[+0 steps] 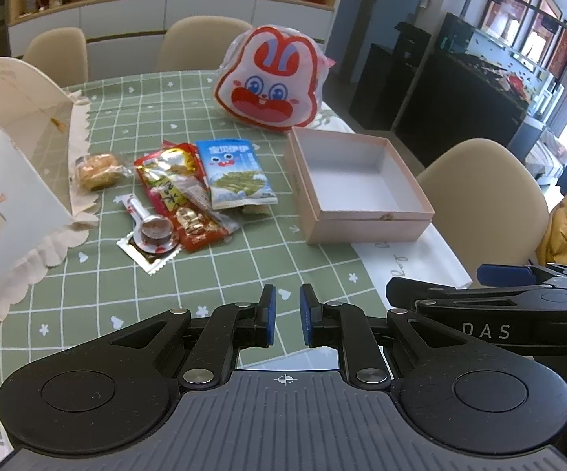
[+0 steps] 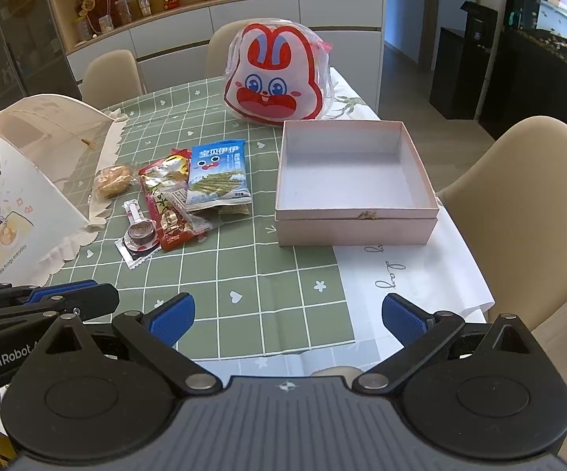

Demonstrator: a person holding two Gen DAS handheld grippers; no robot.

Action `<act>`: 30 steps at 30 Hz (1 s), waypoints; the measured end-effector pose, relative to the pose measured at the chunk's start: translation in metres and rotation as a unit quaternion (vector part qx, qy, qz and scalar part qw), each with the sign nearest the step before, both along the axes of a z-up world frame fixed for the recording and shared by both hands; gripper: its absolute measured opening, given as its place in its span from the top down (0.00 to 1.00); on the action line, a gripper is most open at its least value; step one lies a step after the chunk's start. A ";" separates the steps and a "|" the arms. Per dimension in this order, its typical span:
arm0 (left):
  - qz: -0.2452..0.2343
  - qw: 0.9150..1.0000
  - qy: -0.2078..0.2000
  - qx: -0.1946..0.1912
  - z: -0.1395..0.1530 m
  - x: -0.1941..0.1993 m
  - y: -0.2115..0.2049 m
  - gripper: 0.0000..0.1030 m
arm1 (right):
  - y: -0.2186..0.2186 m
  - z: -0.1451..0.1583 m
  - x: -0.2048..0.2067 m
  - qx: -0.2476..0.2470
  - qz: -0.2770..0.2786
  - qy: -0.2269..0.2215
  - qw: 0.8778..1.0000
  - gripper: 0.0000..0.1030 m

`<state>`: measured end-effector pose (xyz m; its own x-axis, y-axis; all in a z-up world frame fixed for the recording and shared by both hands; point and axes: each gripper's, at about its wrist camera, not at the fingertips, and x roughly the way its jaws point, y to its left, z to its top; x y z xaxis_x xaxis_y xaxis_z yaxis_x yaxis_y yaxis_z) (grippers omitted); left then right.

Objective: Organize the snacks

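Note:
A pile of snacks lies on the green checked tablecloth: a blue snack packet (image 1: pixel 236 174) (image 2: pixel 219 178), a red and gold packet (image 1: pixel 181 192) (image 2: pixel 167 200), a clear-wrapped cake (image 1: pixel 97 170) (image 2: pixel 112 180) and a round jelly cup in foil (image 1: pixel 154 235) (image 2: pixel 139 237). An empty pink box (image 1: pixel 356 184) (image 2: pixel 352 180) stands to their right. My left gripper (image 1: pixel 286 316) is nearly shut and empty, above the near tablecloth. My right gripper (image 2: pixel 287 316) is wide open and empty, also short of the snacks.
A rabbit-face bag (image 1: pixel 269 82) (image 2: pixel 277 76) stands behind the box. A white mesh food cover (image 1: pixel 12 129) (image 2: pixel 28 180) sits at the left. Beige chairs (image 1: pixel 483 196) (image 2: pixel 527 212) ring the table. A white printed cloth (image 2: pixel 413 274) covers the table's right edge.

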<state>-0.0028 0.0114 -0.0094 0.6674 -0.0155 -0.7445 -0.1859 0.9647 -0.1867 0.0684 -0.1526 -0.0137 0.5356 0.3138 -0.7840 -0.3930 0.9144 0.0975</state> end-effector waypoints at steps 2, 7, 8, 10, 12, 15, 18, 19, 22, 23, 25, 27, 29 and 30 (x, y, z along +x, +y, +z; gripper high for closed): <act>0.001 1.000 0.002 -0.001 -0.001 0.001 0.000 0.84 | 0.000 0.000 0.000 0.000 -0.001 0.000 1.000 0.01; 0.000 1.000 0.003 -0.003 -0.002 0.002 0.001 0.84 | 0.000 -0.001 0.000 0.000 -0.001 0.002 1.000 0.01; 0.001 1.000 0.003 -0.002 -0.002 0.001 0.001 0.84 | 0.000 -0.002 0.000 0.000 -0.001 0.003 1.000 0.01; 0.001 1.000 0.005 -0.003 -0.002 0.002 0.001 0.84 | 0.000 -0.002 0.000 0.000 -0.001 0.002 1.000 0.01; 0.002 1.000 0.005 -0.003 -0.003 0.002 0.001 0.84 | 0.000 -0.002 0.000 0.000 -0.001 0.002 1.000 0.01; 0.002 1.000 0.005 -0.003 -0.003 0.002 0.002 0.84 | 0.000 -0.002 0.000 -0.001 -0.002 0.003 1.000 0.01; 0.003 1.000 0.006 -0.004 -0.004 0.003 0.002 0.84 | 0.000 -0.003 0.000 -0.001 -0.002 0.004 1.000 0.01; 0.003 1.000 0.007 -0.004 -0.004 0.003 0.003 0.84 | 0.000 -0.003 0.000 -0.001 -0.002 0.004 1.000 0.01; 0.003 1.000 0.007 -0.005 -0.004 0.003 0.003 0.84 | 0.001 -0.002 0.001 -0.001 -0.003 0.004 1.000 0.01; 0.003 1.000 0.007 -0.005 -0.004 0.003 0.003 0.84 | 0.001 -0.002 0.001 -0.001 -0.003 0.005 1.000 0.01; 0.003 1.000 0.008 -0.006 -0.004 0.003 0.003 0.84 | 0.000 -0.003 0.001 -0.001 -0.004 0.005 1.000 0.01; 0.003 1.000 0.008 -0.006 -0.004 0.004 0.003 0.84 | 0.000 -0.003 0.002 -0.002 -0.005 0.006 1.000 0.01; 0.003 1.000 0.008 -0.006 -0.005 0.004 0.003 0.84 | 0.000 -0.003 0.002 -0.002 -0.004 0.006 1.000 0.01; 0.004 1.000 0.008 -0.006 -0.005 0.004 0.003 0.84 | 0.000 -0.003 0.002 -0.002 -0.004 0.006 1.000 0.01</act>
<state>0.0011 0.0142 -0.0146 0.6551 -0.0198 -0.7553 -0.1959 0.9610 -0.1951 0.0706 -0.1523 -0.0168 0.5284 0.3069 -0.7916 -0.3839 0.9180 0.0996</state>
